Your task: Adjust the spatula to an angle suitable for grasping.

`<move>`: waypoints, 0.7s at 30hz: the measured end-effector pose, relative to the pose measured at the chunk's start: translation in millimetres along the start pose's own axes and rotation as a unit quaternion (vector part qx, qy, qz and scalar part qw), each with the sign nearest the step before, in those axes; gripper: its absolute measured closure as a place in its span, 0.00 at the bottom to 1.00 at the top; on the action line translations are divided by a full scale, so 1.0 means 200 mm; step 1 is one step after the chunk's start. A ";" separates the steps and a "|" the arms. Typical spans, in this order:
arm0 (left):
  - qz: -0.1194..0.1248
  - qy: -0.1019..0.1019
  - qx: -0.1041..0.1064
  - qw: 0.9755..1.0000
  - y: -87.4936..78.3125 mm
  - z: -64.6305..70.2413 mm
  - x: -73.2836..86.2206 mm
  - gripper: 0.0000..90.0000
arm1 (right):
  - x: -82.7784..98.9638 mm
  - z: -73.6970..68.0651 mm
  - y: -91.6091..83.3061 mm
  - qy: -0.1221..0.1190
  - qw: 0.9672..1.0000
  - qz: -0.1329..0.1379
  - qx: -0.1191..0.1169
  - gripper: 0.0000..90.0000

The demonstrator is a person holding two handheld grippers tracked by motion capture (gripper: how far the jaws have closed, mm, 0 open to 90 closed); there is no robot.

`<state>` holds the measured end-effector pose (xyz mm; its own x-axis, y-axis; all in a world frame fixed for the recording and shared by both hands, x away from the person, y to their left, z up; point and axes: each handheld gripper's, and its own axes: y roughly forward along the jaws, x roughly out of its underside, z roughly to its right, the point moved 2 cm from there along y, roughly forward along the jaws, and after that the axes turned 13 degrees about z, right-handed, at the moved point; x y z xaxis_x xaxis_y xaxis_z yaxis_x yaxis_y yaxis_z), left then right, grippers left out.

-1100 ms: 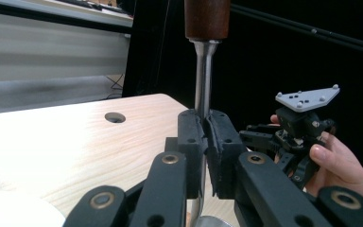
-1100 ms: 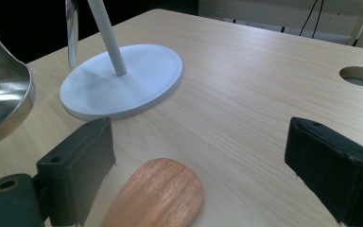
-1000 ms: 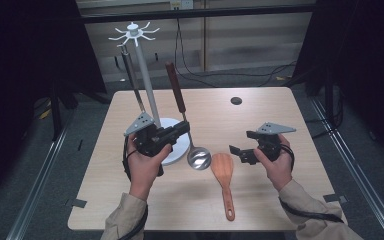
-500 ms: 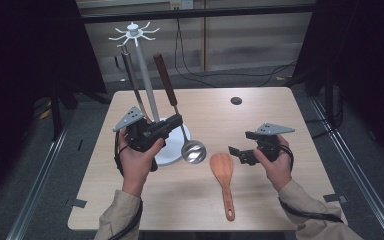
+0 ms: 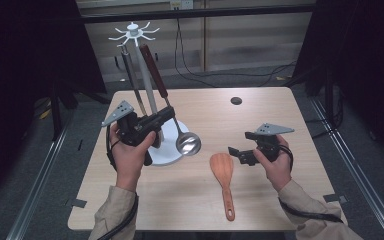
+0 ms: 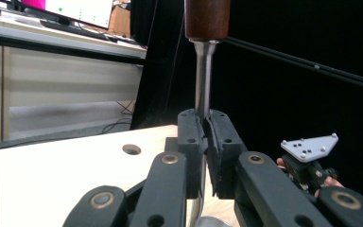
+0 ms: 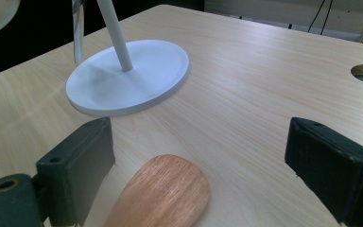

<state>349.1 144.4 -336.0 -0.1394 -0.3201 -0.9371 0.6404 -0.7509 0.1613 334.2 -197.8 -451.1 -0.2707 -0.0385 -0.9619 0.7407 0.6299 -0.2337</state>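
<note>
Ladle bowl cut off below left gripper jaws

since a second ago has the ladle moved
Yes. The ladle, clamped in the left gripper, has risen and swung left, its handle tip now nearer the hooks of the white rack.

From above your side, the high view looks forward and down over the whole table. Each gripper view rides close and low along its own jaws. The right gripper view and the high view share the white stand base and wooden spatula.
</note>
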 end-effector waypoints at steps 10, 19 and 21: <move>0.012 -0.006 -0.008 1.000 0.01 -0.02 -0.03 0.94 | 0.01 0.00 0.00 0.001 1.000 -0.002 -0.002 0.10; 0.014 -0.009 -0.010 1.000 0.01 -0.05 -0.04 0.94 | 0.01 0.00 0.01 0.003 1.000 -0.004 -0.003 0.10; 0.014 -0.011 -0.010 1.000 0.01 -0.05 -0.04 0.94 | 0.01 0.00 0.01 0.004 1.000 -0.005 -0.003 0.10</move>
<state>359.1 151.9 -331.1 -0.1370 -0.3533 -0.9254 0.6587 -0.7302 0.1812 334.7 -196.8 -453.1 -0.2830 -0.0391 -0.9583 0.7335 0.6349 -0.2426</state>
